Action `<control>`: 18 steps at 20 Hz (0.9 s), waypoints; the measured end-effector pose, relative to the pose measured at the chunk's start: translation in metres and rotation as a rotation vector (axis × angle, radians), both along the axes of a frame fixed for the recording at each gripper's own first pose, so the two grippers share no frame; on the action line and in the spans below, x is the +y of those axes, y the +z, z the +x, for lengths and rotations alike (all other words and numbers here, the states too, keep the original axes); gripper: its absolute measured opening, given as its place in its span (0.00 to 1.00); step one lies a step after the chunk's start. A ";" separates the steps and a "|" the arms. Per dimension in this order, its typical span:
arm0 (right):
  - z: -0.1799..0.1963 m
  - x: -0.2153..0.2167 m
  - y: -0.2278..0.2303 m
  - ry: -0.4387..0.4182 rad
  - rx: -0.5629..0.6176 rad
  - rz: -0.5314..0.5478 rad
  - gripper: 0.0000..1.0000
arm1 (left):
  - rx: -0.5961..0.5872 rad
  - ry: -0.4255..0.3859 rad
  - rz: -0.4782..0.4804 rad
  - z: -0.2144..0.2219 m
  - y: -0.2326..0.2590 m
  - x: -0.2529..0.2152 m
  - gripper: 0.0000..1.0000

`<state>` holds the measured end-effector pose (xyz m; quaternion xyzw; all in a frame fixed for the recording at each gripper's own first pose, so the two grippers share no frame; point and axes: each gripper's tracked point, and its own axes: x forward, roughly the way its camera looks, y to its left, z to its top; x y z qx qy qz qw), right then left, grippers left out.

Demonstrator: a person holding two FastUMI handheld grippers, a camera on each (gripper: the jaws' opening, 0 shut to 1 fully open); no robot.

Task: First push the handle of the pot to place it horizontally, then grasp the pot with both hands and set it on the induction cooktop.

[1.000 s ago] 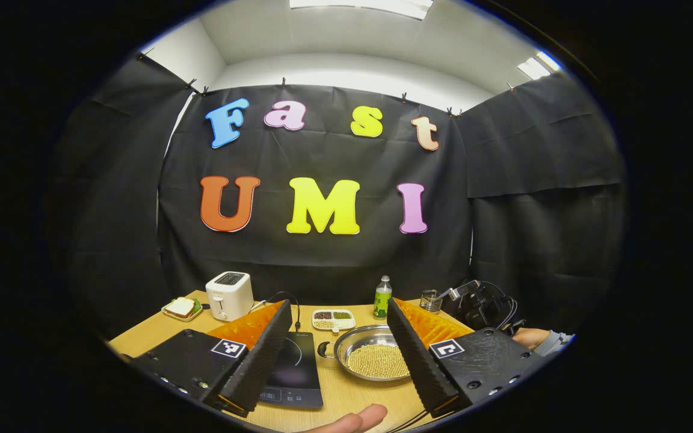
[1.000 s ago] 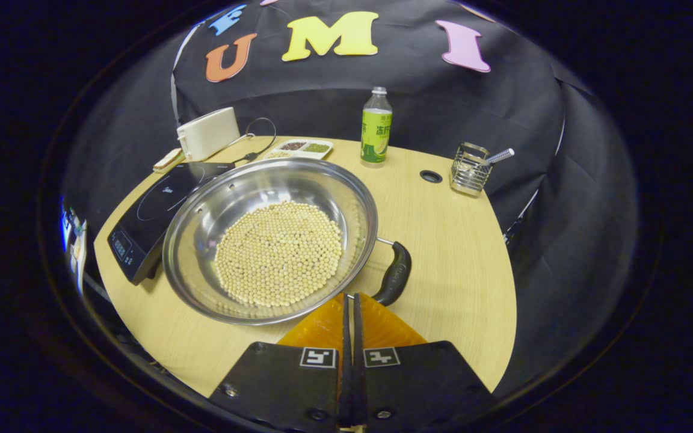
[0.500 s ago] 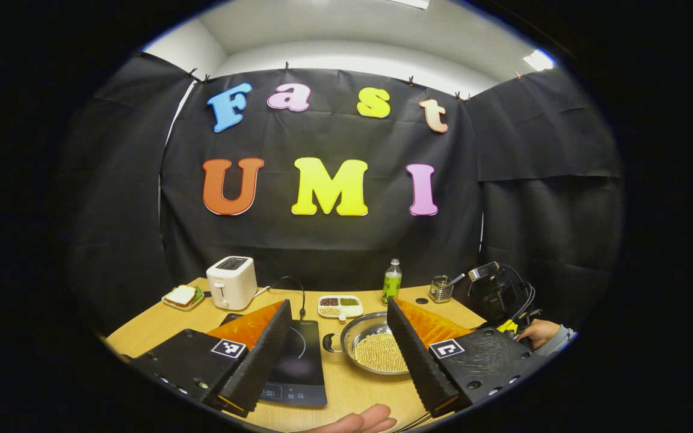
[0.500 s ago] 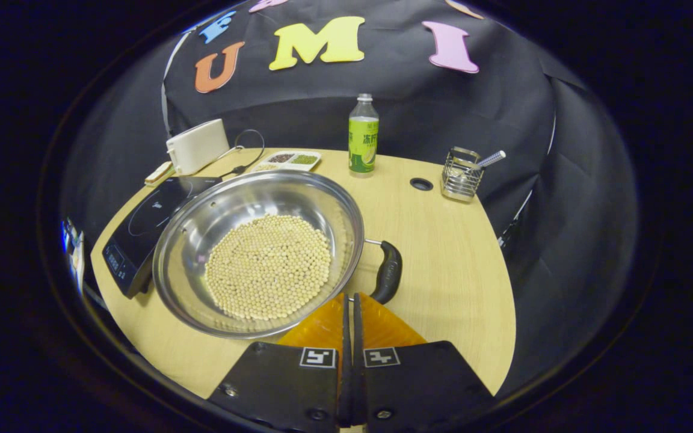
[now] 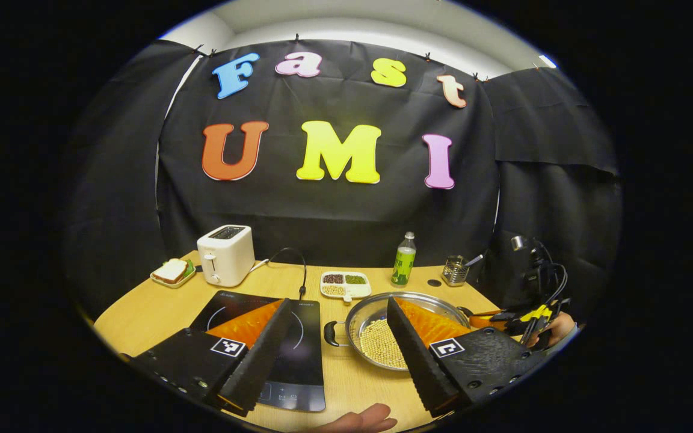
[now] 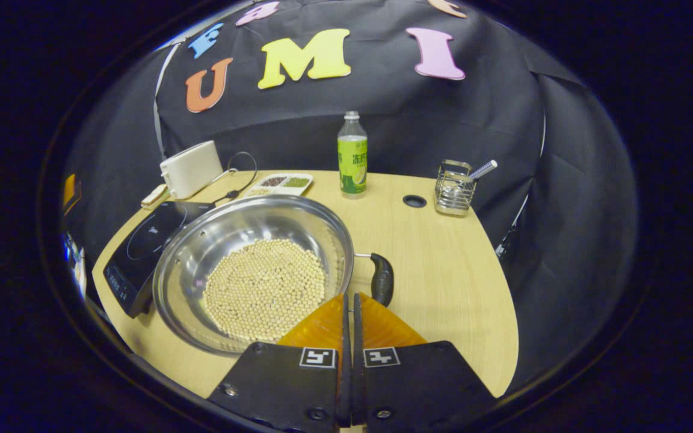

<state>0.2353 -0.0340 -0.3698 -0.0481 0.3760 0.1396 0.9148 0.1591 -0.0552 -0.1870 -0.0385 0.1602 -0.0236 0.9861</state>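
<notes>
**A:** Since the last frames the pot [image 6: 250, 270] is swinging round, its right handle [image 6: 381, 286] now sitting straight out beside the right gripper [image 6: 349, 300], fingers pressed together, clamped on nothing.

**B:** Where's the pot sitting?

**A:** Middle of the table [image 6: 443, 264], near the front edge, just beside the induction cooktop [image 5: 280, 343] on its left. Left gripper [image 5: 337, 313] is hovering with fingers wide apart. Bottle [image 6: 352, 156] and toaster [image 5: 225, 255] are standing along the back edge.
</notes>
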 end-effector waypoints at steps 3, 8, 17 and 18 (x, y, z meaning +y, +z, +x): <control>0.002 -0.003 0.006 -0.024 -0.033 -0.001 0.15 | 0.046 -0.008 -0.009 0.013 -0.020 -0.004 0.95; 0.006 -0.005 0.009 -0.038 -0.048 -0.001 0.88 | 0.117 -0.035 0.000 0.035 -0.051 -0.013 0.95; 0.026 -0.008 0.009 -0.096 -0.037 0.013 0.85 | 0.283 -0.053 0.040 0.074 -0.115 -0.017 0.96; 0.029 -0.009 0.006 -0.104 -0.032 0.004 0.85 | 0.304 -0.049 0.047 0.079 -0.124 -0.015 0.95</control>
